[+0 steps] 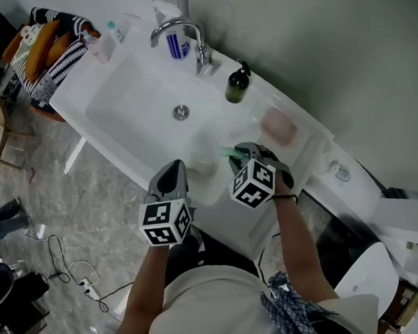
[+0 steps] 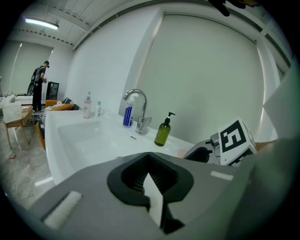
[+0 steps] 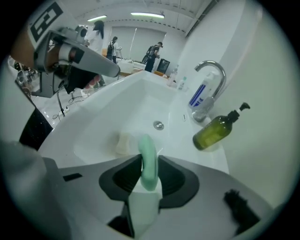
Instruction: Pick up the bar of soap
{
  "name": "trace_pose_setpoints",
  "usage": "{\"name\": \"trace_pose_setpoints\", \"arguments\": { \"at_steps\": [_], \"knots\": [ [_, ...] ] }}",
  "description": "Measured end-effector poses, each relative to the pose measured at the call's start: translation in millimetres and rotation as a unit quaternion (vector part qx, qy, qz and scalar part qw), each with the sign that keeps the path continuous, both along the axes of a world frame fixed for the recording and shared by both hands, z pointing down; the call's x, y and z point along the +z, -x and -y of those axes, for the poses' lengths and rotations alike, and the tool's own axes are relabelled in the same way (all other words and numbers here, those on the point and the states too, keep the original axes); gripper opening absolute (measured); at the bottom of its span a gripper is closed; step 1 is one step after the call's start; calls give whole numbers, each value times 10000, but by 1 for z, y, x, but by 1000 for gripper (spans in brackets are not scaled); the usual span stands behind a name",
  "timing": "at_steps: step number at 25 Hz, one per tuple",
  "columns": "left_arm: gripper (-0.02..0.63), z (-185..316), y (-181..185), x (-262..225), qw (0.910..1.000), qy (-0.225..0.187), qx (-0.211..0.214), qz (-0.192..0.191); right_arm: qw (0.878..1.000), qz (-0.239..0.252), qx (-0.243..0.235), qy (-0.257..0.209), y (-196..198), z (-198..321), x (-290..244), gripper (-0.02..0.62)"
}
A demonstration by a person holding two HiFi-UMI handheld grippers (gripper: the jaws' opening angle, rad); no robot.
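A pale green bar of soap (image 3: pixel 149 165) stands on edge between the jaws of my right gripper (image 3: pixel 149 158), which is shut on it. In the head view that green bar of soap (image 1: pixel 229 153) pokes out of the right gripper (image 1: pixel 234 154) over the right side of the white sink (image 1: pixel 121 91). A second, cream bar (image 1: pixel 202 166) lies in the basin near its front wall, also visible as a cream bar (image 3: pixel 124 143) just beyond the right jaws. My left gripper (image 1: pixel 173 168) hovers over the sink's front rim, its jaws together with nothing between them (image 2: pixel 150 169).
A chrome faucet (image 1: pixel 179 29) stands at the back of the sink, with a blue tube (image 1: pixel 177 46) behind it and a green pump bottle (image 1: pixel 237 84) to its right. A pink soap (image 1: pixel 278 126) rests on the right ledge. The drain (image 1: pixel 181 112) sits mid-basin. Small bottles (image 1: pixel 107 39) stand at the left corner.
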State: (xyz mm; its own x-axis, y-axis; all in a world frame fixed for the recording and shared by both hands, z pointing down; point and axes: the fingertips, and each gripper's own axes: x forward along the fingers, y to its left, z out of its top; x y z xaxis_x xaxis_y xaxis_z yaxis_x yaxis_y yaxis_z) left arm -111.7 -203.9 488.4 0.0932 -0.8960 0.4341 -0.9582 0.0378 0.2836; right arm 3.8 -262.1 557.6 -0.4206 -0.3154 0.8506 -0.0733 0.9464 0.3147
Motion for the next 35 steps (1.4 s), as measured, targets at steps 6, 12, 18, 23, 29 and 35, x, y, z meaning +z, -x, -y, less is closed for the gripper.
{"name": "trace_pose_setpoints", "arguments": {
  "at_steps": [6, 12, 18, 23, 29, 35],
  "knots": [
    [6, -4, 18, 5, 9996, 60, -287, 4, 9995, 208, -200, 123, 28, 0, 0, 120],
    [8, -13, 24, 10, 9989, 136, -449, 16, 9975, 293, -397, 496, 70, -1, 22, 118],
    [6, -19, 38, 15, 9972, 183, -716, 54, 9937, 163, -399, 1030, 99, 11, 52, 118],
    [8, -27, 52, 24, 9943, 291, -1021, -13, 9818, 28, 65, 1900, 111, 15, 90, 118],
    [8, -23, 48, 30, 9941, 311, -1036, -45, 9622, -276, 534, 2657, 101, 22, 126, 118],
    [7, -31, 54, 40, 9918, 430, -1198, -140, 9332, -402, 1000, 3429, 99, 20, 150, 117]
  ]
}}
